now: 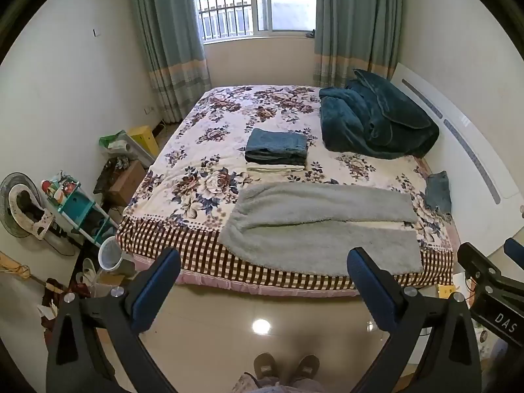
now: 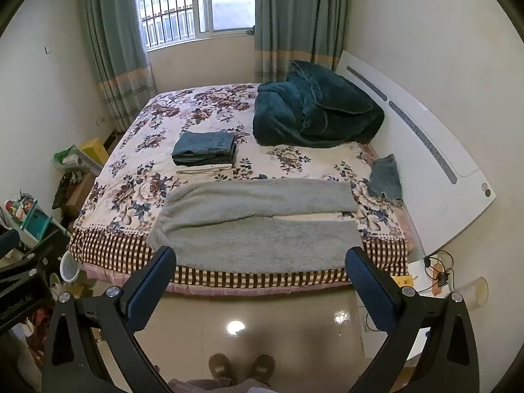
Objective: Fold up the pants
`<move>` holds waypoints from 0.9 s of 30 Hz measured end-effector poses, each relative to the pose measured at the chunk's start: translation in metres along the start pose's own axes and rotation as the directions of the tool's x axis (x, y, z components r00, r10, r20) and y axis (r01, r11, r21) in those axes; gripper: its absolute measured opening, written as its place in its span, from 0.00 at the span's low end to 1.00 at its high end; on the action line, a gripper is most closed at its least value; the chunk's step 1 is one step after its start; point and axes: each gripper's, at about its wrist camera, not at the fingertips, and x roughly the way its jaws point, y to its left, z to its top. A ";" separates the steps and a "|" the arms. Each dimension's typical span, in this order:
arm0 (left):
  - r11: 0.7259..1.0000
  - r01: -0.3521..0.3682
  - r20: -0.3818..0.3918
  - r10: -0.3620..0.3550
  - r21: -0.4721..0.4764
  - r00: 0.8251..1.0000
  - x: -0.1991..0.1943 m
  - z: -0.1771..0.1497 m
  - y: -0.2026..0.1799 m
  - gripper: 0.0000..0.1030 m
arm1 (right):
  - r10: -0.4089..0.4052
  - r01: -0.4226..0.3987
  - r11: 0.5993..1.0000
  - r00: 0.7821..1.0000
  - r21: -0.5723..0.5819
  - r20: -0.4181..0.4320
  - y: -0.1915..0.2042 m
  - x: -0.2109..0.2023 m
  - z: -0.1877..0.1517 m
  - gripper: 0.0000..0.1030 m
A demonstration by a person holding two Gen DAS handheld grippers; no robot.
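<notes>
- Floral bedspread (image 1: 209,150) covering bed; grey fleece pants (image 1: 321,222) lying flat along near edge, at 12 o'clock from both grippers.
- Left gripper (image 1: 262,262) and right gripper (image 2: 260,258) hovering over floor, jaws spread wide, gripping nothing.
- Folded clothes stack (image 2: 204,154) sitting beyond pants.

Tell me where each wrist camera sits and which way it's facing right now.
Left wrist: on the left claw, open, tilted down at the grey pants on the bed; the right claw and the person's slippers show.
Right wrist: on the right claw, open, same aim; left claw at left edge.
Shared: pants, folded stack, teal blanket.
</notes>
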 end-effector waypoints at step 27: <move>1.000 -0.005 -0.011 0.005 0.003 1.000 -0.002 0.003 0.001 1.00 | 0.040 -0.040 0.999 0.999 0.002 -0.012 0.014 -0.005 -0.002 1.00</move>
